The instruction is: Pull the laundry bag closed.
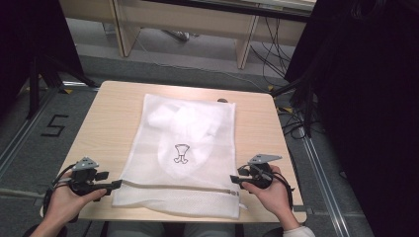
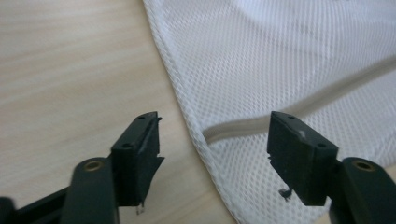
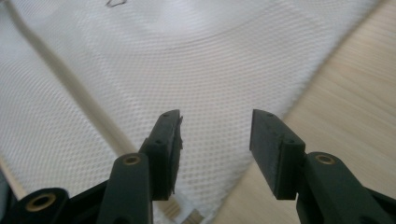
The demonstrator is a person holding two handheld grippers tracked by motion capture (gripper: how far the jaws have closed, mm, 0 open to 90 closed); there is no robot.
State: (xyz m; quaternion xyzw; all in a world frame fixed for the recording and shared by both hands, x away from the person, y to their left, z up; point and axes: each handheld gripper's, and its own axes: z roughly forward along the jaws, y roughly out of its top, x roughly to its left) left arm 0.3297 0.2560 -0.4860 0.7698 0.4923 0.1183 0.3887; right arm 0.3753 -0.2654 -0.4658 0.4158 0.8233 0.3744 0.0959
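Lying flat on the wooden table (image 1: 106,123), a white mesh laundry bag (image 1: 183,153) is seen in the high view, with pale garments (image 1: 190,126) visible through its netting and a small black emblem (image 1: 181,154) printed near the middle. A zipper (image 1: 178,186) runs across the bag close to the person's edge of the table. The left gripper (image 1: 114,184) is held at the bag's near left corner and the right gripper (image 1: 236,179) at its near right corner, each pointed inward at an end of the zipper.

From the left gripper view, the jaws are seen spread apart with nothing clamped; the bag's bound seam (image 2: 187,116) and the end of the zipper tape (image 2: 243,127) lie between them.

From the right gripper view, the jaws are likewise parted and empty, poised over the mesh (image 3: 196,70) beside the bag's edge, with bare tabletop (image 3: 355,107) to one side.

The bag is judged light, limp and easily bunched, so it would sag and slide if lifted by one point. The bound edge and zipper ends are judged the firmest places to be pinched, since open netting could snag or stretch.
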